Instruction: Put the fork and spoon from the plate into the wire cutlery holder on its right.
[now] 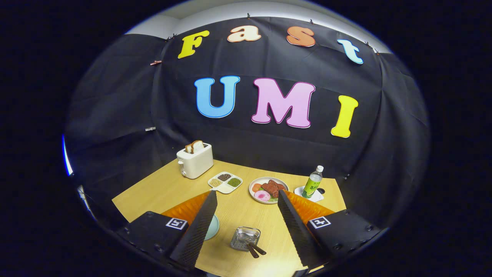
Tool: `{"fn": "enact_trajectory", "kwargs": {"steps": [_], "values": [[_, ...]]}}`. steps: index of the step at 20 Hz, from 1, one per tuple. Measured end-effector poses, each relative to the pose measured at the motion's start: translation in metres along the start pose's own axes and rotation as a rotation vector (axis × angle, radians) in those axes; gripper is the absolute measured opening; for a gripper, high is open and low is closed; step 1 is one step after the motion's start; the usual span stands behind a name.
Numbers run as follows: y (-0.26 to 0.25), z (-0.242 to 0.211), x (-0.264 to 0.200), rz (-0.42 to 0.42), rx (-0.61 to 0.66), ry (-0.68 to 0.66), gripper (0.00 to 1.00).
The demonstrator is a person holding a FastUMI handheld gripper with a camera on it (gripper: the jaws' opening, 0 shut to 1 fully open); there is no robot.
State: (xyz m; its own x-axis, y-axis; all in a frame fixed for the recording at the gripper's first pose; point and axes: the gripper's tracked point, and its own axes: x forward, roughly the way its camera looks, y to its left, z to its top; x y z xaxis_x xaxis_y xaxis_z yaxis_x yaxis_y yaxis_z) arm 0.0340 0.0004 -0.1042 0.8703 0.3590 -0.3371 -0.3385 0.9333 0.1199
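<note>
A gripper [246, 200] is held above a light wooden counter [161, 190], looking down and forward along its 2 fingers [198, 227], which stand wide apart with nothing between their tips. Between the fingers, low and close, sits a small wire cutlery holder [245, 237] of shiny metal. 2 dark handles [254, 249] stick out of it, leaning toward the near side; which is the fork and which the spoon cannot be told. Just left of the holder, partly hidden behind the left finger, is the rim of a pale blue-green plate [213, 227], and what shows of it looks bare. Beyond the fingertips, farther back on the counter, is a round white plate of food [268, 189] with reddish-brown pieces and a pink slice. To its left lies a white divided tray [225, 182] with 4 sections holding dark, green and pale grains. Farther left and back stands a white toaster [195, 159] with 2 slices of bread [194, 146] rising from its top. To the right of the food plate, a green drink bottle [313, 182] with a white cap stands upright on a white coaster [309, 194]. Black cloth forms the wall behind the counter.
</note>
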Motion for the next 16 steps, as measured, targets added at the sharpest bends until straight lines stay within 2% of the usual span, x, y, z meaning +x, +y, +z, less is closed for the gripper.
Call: {"fn": "enact_trajectory", "kwargs": {"steps": [6, 16], "values": [[0.007, -0.011, 0.009, 0.046, -0.004, 0.029, 0.99], [0.01, -0.004, 0.013, 0.065, -0.007, 0.015, 0.99]]}}
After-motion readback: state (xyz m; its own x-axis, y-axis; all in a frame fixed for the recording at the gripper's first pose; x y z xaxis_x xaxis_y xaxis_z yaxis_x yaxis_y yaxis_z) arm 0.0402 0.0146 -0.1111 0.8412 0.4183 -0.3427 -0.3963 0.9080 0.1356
